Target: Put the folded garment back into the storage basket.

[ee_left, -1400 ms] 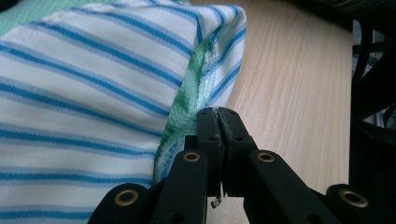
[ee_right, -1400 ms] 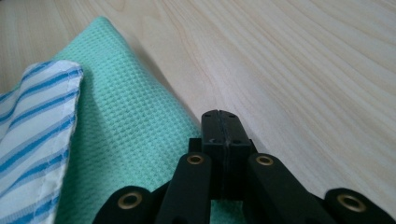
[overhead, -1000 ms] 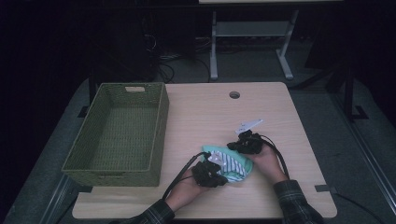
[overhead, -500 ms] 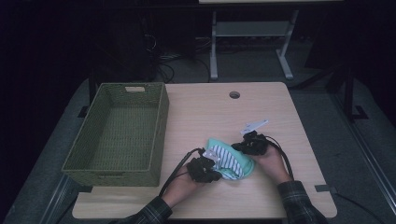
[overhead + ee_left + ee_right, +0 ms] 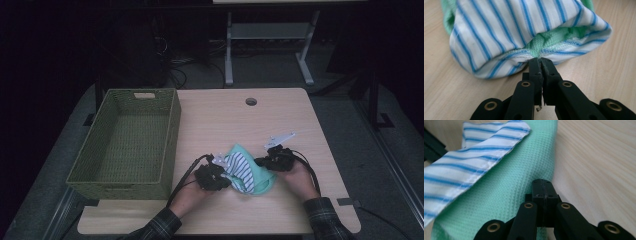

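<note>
the cloth [image 5: 246, 172] beside the olive-green woven basket [image 5: 131, 141] is mint green waffle weave with a white, blue-striped layer; black grippers; pale wood-grain table [image 5: 240, 120].

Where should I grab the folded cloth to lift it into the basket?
Grip the cloth at its two outer edges, coming in level from each side. The left gripper is pinching the striped hem and the right gripper the green fold, probably keeping the bundle closed.

One basket [image 5: 127, 145], one cloth [image 5: 246, 169], two grippers, left [image 5: 214, 176] and right [image 5: 274, 161], on one bench [image 5: 230, 120].
</note>
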A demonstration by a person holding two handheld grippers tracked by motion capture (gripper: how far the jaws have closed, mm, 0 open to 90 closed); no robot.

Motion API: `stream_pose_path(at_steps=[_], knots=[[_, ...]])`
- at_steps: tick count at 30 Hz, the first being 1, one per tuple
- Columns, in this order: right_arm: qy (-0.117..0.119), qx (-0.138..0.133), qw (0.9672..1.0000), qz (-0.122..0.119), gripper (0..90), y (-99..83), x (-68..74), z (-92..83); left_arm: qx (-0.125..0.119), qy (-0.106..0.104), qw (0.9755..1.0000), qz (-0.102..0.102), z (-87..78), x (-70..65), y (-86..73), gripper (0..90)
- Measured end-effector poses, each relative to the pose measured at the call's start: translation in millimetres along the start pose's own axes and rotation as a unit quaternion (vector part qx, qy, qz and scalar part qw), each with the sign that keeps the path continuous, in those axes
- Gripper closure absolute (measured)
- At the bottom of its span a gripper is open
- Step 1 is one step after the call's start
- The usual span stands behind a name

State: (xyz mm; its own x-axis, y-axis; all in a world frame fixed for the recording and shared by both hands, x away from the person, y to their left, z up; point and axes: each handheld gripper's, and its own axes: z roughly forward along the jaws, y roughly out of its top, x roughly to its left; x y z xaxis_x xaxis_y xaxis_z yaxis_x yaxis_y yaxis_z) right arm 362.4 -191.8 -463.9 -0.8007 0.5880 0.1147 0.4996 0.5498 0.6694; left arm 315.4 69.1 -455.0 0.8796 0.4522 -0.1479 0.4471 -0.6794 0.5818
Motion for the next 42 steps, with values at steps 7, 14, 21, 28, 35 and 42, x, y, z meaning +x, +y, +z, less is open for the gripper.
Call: stream_pose_path(at_steps=[7,14,21,28,35,42], knots=[[0.003,0.005,1.0000,-0.006,89.9,-4.8,5.1,-6.1,-0.001,0.009,1.0000,-0.003,-0.9,5.0,-0.8,86.9],[0.012,0.006,0.9998,-0.011,89.9,-10.2,14.6,-11.7,-0.003,0.020,0.9998,-0.007,-2.6,10.9,-2.1,86.9],[0.028,0.010,0.9995,-0.015,89.9,-16.1,26.3,-14.4,-0.002,0.037,0.9993,-0.008,-3.4,17.9,-2.1,87.0],[0.035,0.009,0.9991,-0.020,89.9,-21.8,35.3,-17.4,-0.010,0.040,0.9991,-0.008,-2.3,24.1,1.3,87.1],[0.030,0.008,0.9994,-0.012,89.9,-27.7,32.7,-24.4,-0.017,0.028,0.9995,0.000,4.4,19.6,7.2,87.4],[0.025,0.006,0.9996,-0.005,89.8,-34.6,29.9,-31.7,-0.019,0.023,0.9995,0.009,8.9,18.5,11.2,87.3]])
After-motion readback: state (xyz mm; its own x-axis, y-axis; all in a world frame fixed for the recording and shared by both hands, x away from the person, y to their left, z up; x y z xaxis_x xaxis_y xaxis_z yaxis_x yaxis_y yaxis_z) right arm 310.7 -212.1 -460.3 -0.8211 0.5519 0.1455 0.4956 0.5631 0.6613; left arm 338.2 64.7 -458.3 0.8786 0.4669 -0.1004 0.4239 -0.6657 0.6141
